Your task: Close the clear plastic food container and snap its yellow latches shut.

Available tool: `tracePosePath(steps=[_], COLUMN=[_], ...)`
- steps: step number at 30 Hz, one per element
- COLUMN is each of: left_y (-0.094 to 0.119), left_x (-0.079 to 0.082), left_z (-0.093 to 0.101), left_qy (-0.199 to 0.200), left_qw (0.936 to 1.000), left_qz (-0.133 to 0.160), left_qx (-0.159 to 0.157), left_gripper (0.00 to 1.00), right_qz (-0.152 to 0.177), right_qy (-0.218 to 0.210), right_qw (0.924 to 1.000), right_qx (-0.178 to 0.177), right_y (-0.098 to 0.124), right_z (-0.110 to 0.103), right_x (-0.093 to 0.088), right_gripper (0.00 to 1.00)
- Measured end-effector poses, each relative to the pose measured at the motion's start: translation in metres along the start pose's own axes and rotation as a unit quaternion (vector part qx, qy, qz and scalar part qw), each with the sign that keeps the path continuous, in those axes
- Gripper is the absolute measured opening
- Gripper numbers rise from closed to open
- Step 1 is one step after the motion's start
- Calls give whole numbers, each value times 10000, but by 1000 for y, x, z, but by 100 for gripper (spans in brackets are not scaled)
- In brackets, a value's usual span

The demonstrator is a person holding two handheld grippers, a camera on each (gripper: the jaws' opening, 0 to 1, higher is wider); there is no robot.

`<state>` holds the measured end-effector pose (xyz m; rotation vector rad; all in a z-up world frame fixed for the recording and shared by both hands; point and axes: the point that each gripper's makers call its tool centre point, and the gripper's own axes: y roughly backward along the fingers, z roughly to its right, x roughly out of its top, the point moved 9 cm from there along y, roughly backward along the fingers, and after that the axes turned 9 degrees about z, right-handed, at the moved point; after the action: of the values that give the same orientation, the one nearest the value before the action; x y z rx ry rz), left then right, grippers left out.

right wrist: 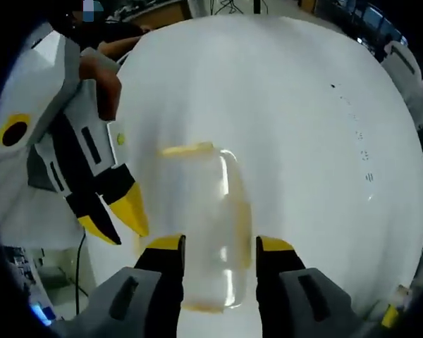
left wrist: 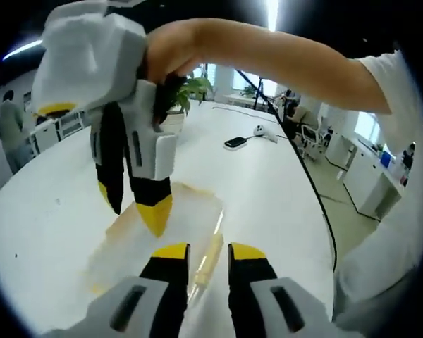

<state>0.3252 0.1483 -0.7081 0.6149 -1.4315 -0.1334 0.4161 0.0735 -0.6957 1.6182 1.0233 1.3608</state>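
The clear plastic food container (left wrist: 170,224) lies flat on the white table (left wrist: 268,190), its lid on top. My left gripper (left wrist: 209,253) is open at the container's near side, with a yellow latch (left wrist: 206,262) in the gap between its jaws. The right gripper (left wrist: 135,208), held in a hand, points down onto the lid, tips apart. In the right gripper view the container (right wrist: 201,204) lies between the open jaws of my right gripper (right wrist: 220,244). Yellow latches (right wrist: 187,149) show along its edges, and the left gripper (right wrist: 116,218) points in from the left.
A black phone (left wrist: 235,142) and a small white device (left wrist: 259,130) lie further back on the table. A black cable (left wrist: 317,201) runs along its right edge. A potted plant (left wrist: 190,90) stands behind, and a person (left wrist: 10,130) stands far left.
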Motion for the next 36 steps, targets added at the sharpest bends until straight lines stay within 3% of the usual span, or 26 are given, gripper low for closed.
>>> tracePosePath(steps=[3,5,9,11,15,21,26,36], left_y=[-3,-6,-11,-12,-12,-13,-14,-15], left_x=[4,5,9,7,9,9,9,7], left_z=[-1,3,9,14,18,16,19,22], left_qy=[-512,-907,-1268,-1652,-2261,-2298,-2306,-2513], left_qw=[9986,9949,9889,9799,9638,9625,9619,9570], left_qz=[-165,-397,-742,-1081,-1395,-1407,-1455,-1443], left_qx=[22,-215,-201,-289,-241,-329,-215,-107], left_gripper=[15,16,20,20,22,22,22,21], right_qz=[-112,-170,-214,-269,-401,-579,-717,-643], right_qy=[-34,-112,-51,-94,15,31,26,-7], right_qw=[9999,9998,9996,9994,9992,9983,9974,9979], right_qx=[-27,12,159,170,91,18,-17,-37], right_y=[-1,-3,-5,-7,-6,-7,-7,-6], right_z=[3,2,-2,-2,-7,-7,-6,-9], right_x=[3,4,7,9,11,14,17,15], right_gripper=[35,35,36,36,35,35,35,35])
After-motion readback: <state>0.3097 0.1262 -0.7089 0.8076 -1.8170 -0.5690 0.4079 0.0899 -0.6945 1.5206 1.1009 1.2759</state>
